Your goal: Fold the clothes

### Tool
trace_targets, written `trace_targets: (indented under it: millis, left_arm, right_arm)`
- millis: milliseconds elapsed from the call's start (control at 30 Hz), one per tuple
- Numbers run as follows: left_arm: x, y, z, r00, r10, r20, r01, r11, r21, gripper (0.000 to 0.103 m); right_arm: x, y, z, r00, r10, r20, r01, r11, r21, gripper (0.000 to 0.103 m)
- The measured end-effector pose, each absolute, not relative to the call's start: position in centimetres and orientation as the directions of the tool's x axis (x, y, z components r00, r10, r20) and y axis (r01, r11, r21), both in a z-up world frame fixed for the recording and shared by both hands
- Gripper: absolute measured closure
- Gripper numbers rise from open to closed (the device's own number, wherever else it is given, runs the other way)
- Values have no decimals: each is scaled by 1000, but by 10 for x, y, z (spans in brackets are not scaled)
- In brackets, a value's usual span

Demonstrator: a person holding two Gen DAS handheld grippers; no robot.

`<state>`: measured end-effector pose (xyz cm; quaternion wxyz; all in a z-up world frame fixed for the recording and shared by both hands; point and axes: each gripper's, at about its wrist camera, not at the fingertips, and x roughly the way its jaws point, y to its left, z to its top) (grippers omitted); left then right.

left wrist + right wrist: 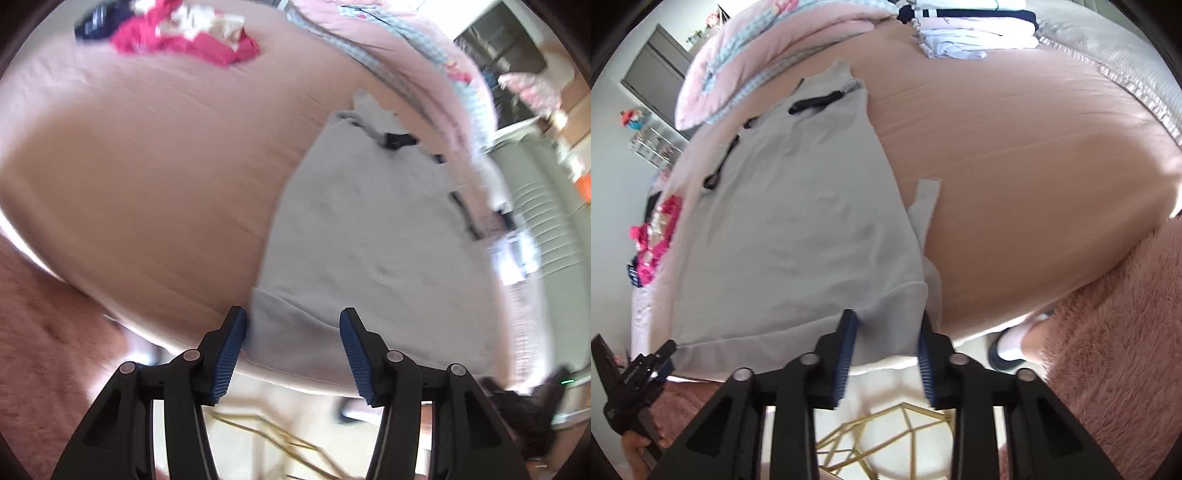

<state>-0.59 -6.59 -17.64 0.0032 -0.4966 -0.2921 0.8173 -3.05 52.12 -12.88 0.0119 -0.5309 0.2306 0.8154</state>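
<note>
A pale grey garment [369, 240] with black trim lies flat on the pink bed sheet [147, 166], its hem at the bed's near edge. My left gripper [293, 325] stands open over the hem's left corner, and the left pad's tip touches the cloth edge. In the right wrist view the same garment [794, 221] spreads away from me, with a grey strip [927, 195] sticking out on its right side. My right gripper [886, 325] straddles the hem's right corner; cloth lies flat between the jaws, with a clear gap. The left gripper [646, 369] shows at lower left, held by a hand.
A heap of red, cream and navy clothes [184, 33] lies far off on the bed sheet [1015, 147]. A folded stack [967, 29] sits at the far end beside a pink quilt [738, 55]. Below are a fluffy pink rug [1108, 350], a gold wire frame [886, 435] and a person's foot [1008, 350].
</note>
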Motion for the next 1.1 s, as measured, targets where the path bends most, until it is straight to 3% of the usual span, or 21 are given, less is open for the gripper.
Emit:
trace_targets:
  millis: [100,133,367,500,600,633,667,900,1100]
  left_arm:
    - [-5,-75,-177,-518,349,-781,289,-787,-544,84]
    - [-5,-77,-177,-518,336,-786,296,-792,-534,85]
    - [-14,-84,-193,-493,302,-816,361,-782,-508,85]
    - [-16,-80,-196,-501,290,-816,354,-791,-499,83]
    - [-17,-83,-198,-504,311,-806,346,-782,-519,83]
    - [-17,-84,-198,-506,318,-802,347,-776,-526,85]
    - [-16,-85,-199,-507,325,-798,347,-771,-534,93]
    - [-20,-79,-172,-539,388,-748,264,-765,-587,97]
    - [-75,-72,-135,-576,445,-686,139,-773,-619,97]
  right_arm:
    - [-27,525,-125,-465,-278,-841,-265,-862,432,79]
    - [-26,527,-124,-475,-291,-831,-266,-853,450,79]
    - [-30,535,-137,-437,-289,-852,-342,-823,455,78]
    - [-34,522,-136,-433,-306,-848,-263,-857,444,76]
    - [-37,512,-135,-433,-315,-845,-211,-876,434,82]
    - [-37,512,-135,-436,-316,-843,-207,-876,436,93]
    - [-36,514,-135,-443,-320,-837,-213,-869,445,95]
    - [-40,531,-119,-514,-400,-759,-209,-800,563,97]
    - [-94,525,-86,-555,-406,-726,-109,-830,547,97]
